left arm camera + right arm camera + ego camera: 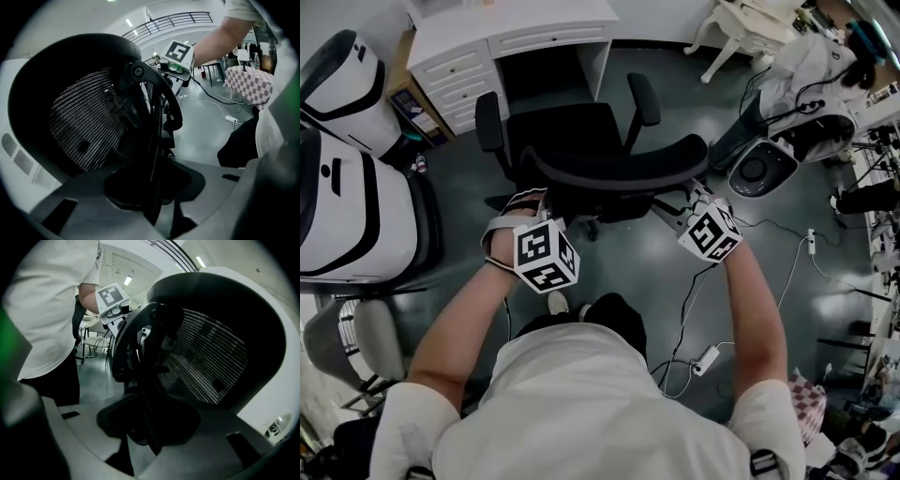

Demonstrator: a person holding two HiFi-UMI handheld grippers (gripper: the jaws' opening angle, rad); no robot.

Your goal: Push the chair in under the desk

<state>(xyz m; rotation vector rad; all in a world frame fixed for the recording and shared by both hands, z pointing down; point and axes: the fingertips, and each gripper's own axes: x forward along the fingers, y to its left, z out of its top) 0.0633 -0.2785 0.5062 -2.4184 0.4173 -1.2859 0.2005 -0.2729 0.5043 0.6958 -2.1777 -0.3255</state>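
Note:
A black office chair (577, 139) with a mesh backrest (619, 175) stands on the grey floor, its seat facing the knee gap of the white desk (517, 26). The seat's front edge is just at the gap. My left gripper (528, 197) is shut on the backrest's left rim, and my right gripper (695, 191) is shut on its right rim. In the left gripper view the dark rim (154, 136) runs down between the jaws of the left gripper (154, 206). The right gripper view shows the same on the other side, the rim (140, 380) running into the right gripper (150, 441).
A white drawer unit (455, 77) flanks the desk gap on the left. Large white machines (347, 197) stand to the left and a round black-and-white device (759, 169) to the right. Cables (692, 309) and a power strip (705, 359) lie on the floor by my feet.

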